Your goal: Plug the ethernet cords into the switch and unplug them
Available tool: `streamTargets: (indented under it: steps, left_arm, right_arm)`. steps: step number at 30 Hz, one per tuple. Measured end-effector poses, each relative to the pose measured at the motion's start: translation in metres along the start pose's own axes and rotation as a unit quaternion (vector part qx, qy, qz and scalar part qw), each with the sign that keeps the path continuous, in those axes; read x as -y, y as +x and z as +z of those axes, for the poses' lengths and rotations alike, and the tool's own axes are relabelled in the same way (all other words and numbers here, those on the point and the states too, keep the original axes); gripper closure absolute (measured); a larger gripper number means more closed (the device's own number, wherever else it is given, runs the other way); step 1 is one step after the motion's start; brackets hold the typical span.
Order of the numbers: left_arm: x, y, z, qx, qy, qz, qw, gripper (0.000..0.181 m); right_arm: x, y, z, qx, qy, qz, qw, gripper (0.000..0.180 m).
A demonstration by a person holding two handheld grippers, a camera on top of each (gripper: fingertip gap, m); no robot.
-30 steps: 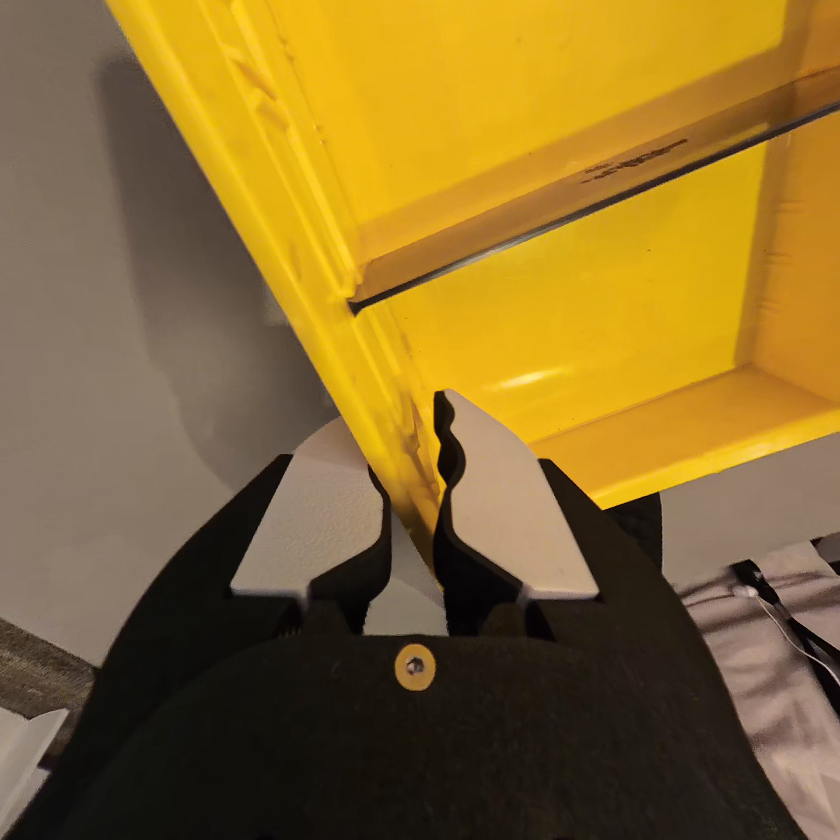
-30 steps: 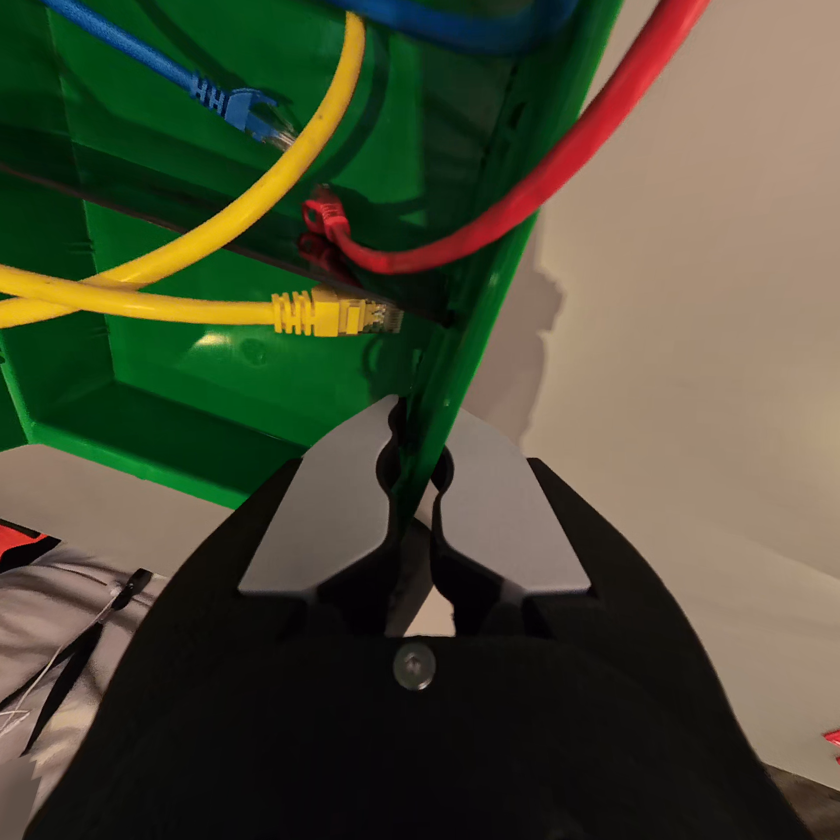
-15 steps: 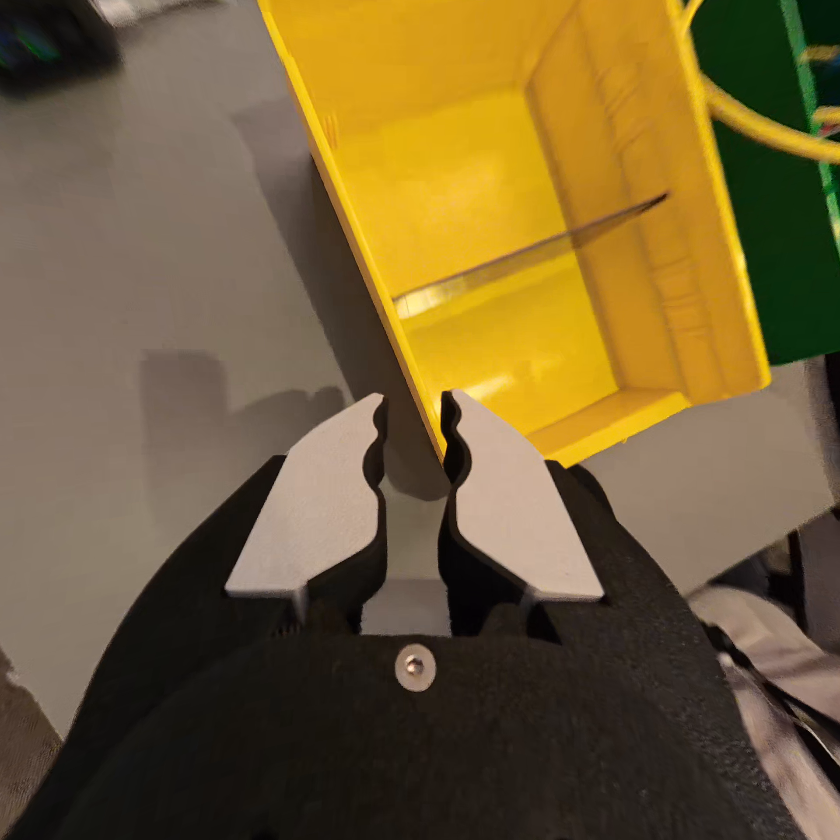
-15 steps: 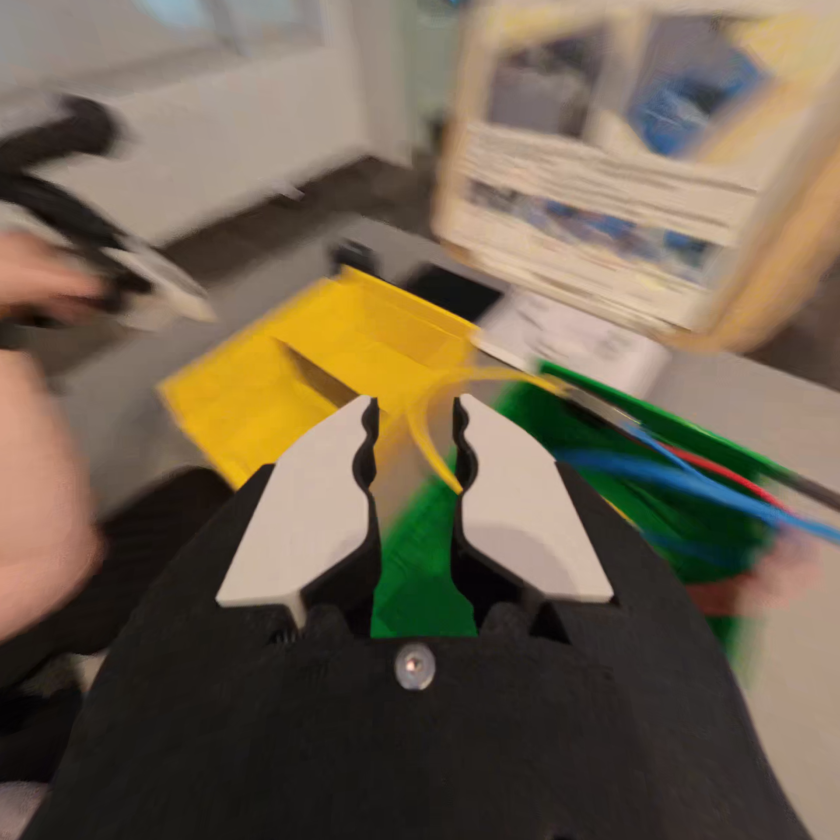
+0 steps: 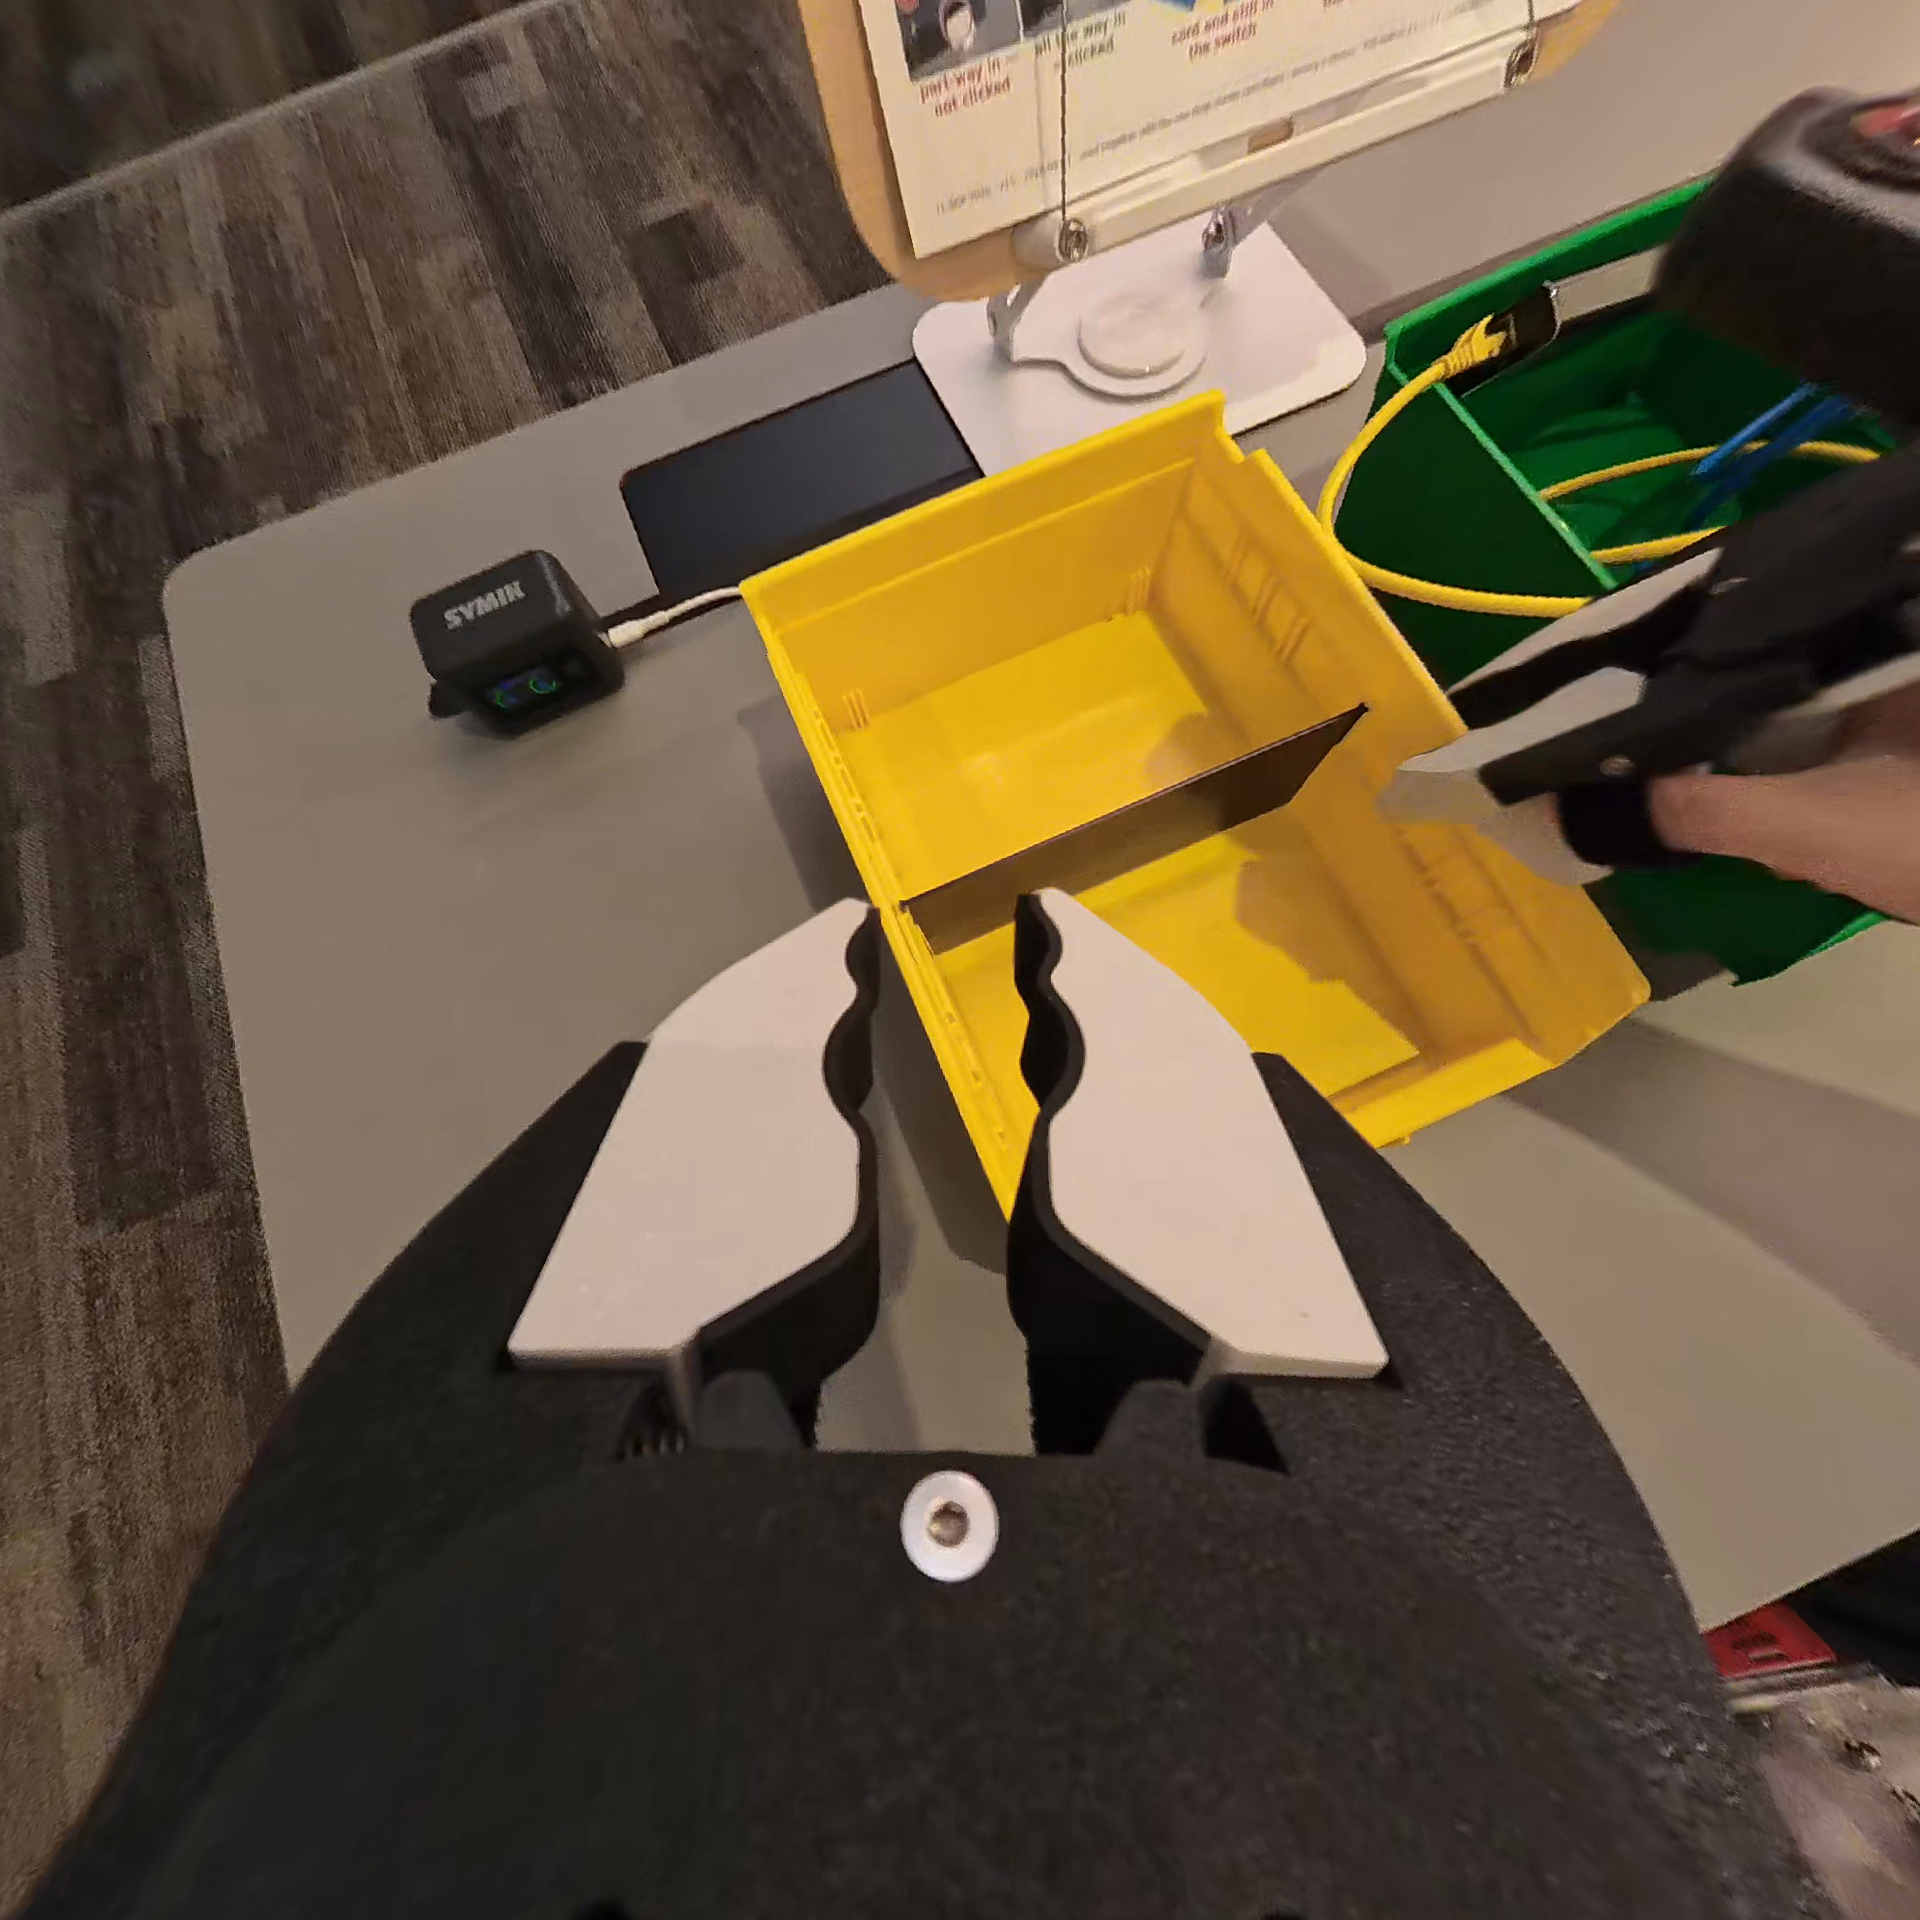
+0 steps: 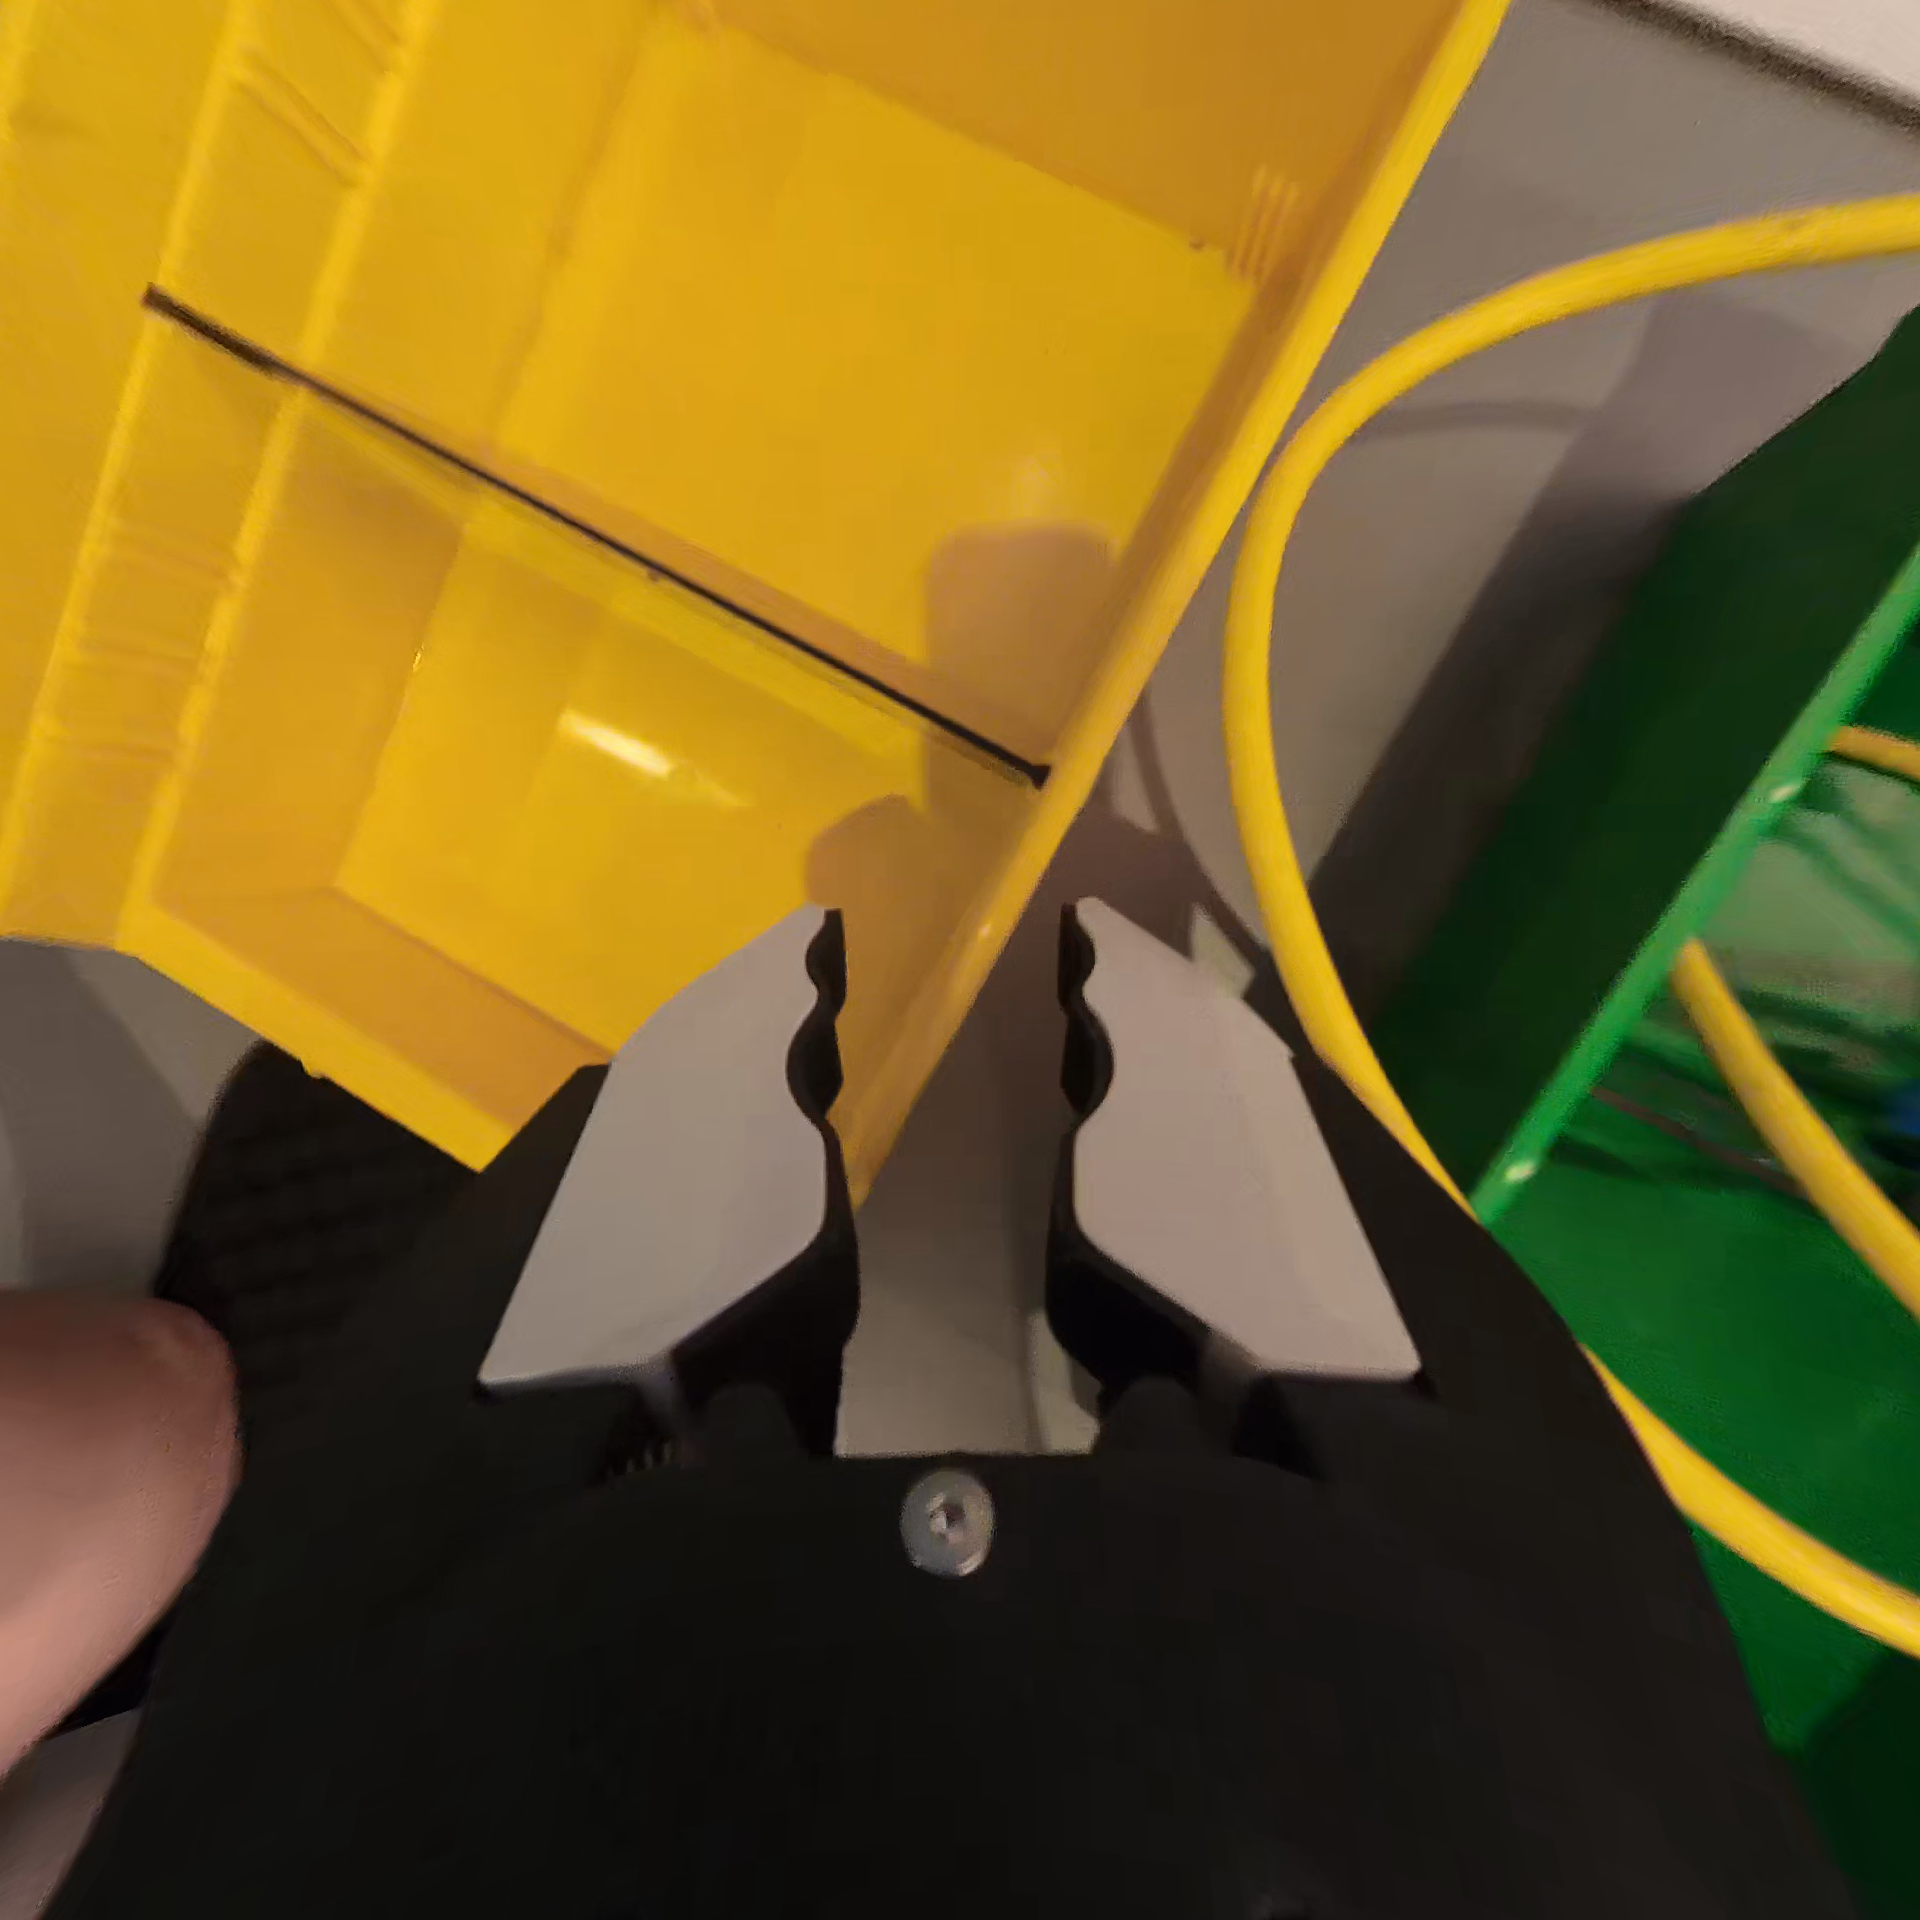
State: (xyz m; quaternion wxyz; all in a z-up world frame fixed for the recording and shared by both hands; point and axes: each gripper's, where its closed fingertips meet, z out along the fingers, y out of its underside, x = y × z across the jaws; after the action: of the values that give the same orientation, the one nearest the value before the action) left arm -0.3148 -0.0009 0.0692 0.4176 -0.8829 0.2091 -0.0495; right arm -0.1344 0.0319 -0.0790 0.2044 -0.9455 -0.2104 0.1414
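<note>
Grey table [image 5: 436, 935] with both grippers, left gripper [image 5: 945, 914] and right gripper [image 6: 951, 920], parted narrowly astride opposite yellow bin [image 5: 1091, 727] walls, empty; cords [image 5: 1455, 488] in green bin [image 5: 1507, 540]; uneven closing could tip it.

The left wrist view looks down from above and back, its fingers [image 5: 717, 1132] straddling the near left wall of the open yellow plastic bin [image 5: 1226, 831]. The right wrist view sits much closer, fingers [image 6: 686, 1164] straddling that bin's [image 6: 727, 416] right wall. Both views share the bin and its thin dark divider [image 5: 1132, 821].
</note>
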Motion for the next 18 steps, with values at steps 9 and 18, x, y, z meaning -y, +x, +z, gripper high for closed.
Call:
streamTargets:
  steps: [9, 18]
  left_arm:
    - [0.000, -0.007, -0.022, 0.011, 0.035, -0.003, 0.999, 0.159]
    - [0.021, 0.001, -0.052, 0.025, 0.117, -0.004, 0.993, 0.159]
  right_arm:
    - [-0.004, 0.002, 0.034, -0.038, -0.120, 0.027, 0.992, 0.170]
    - [0.027, -0.031, 0.035, 0.038, -0.146, 0.058, 0.987, 0.172]
